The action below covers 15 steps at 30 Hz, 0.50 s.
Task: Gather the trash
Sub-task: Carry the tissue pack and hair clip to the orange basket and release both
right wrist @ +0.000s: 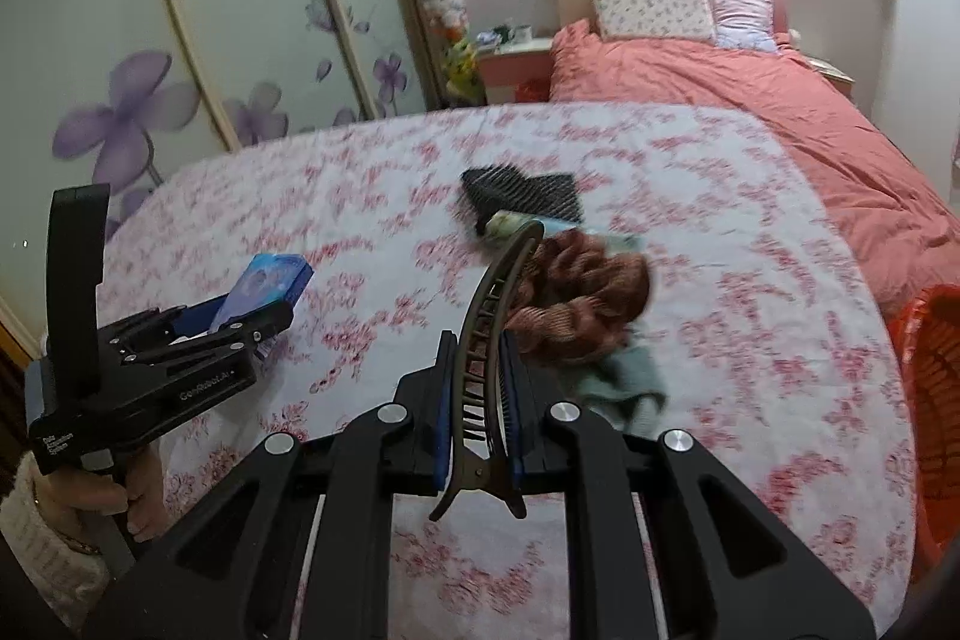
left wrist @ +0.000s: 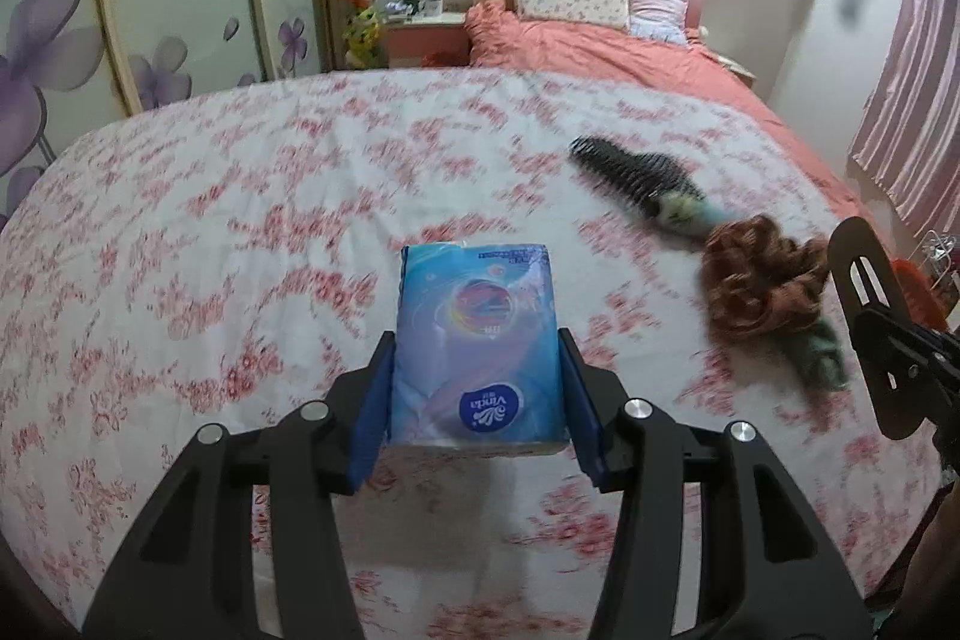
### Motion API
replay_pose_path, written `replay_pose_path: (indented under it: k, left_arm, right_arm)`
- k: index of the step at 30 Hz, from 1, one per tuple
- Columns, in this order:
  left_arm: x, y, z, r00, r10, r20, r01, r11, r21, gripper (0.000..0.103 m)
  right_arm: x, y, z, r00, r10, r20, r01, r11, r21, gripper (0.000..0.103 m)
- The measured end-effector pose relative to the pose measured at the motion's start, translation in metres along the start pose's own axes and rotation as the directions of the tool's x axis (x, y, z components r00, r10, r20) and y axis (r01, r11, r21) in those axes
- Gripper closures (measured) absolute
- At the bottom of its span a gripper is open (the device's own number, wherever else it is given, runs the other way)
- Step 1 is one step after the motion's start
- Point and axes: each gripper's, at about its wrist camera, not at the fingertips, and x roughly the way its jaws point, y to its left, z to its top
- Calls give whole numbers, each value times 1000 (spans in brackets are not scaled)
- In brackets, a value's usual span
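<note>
Left wrist: level left claw (left wrist: 477,388) clamps tissue pack (left wrist: 477,340).

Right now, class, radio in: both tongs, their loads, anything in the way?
Left tongs shut on tissue pack. Right tongs shut on hair clip. Hairbrush, scrunchies lie on the bedsheet. Orange basket at right.

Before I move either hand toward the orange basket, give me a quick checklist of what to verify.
1. Left gripper shut on the tissue pack: ok.
2. Right gripper shut on the hair clip: ok.
3. Orange basket in view at right: ok.
4. Basket has room: cannot tell, inside hidden.
5. Hairbrush and scrunchie left on the table, not yet collected: not ok.
</note>
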Motion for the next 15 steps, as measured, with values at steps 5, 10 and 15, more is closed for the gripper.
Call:
replay_pose_path:
  k: [5,10,15]
  left_arm:
    - [-18,-23,9,998,-49,42,48,999,25,53]
    - [-33,-55,16,990,-116,75,111,992,64,53]
    - [-47,-94,22,976,-196,97,185,977,107,53]
  right_arm:
    - [-25,-22,2,996,-61,61,58,997,41,89]
    - [-55,-53,0,978,-167,121,156,983,98,89]
    - [-80,-85,-6,950,-265,165,239,957,162,89]
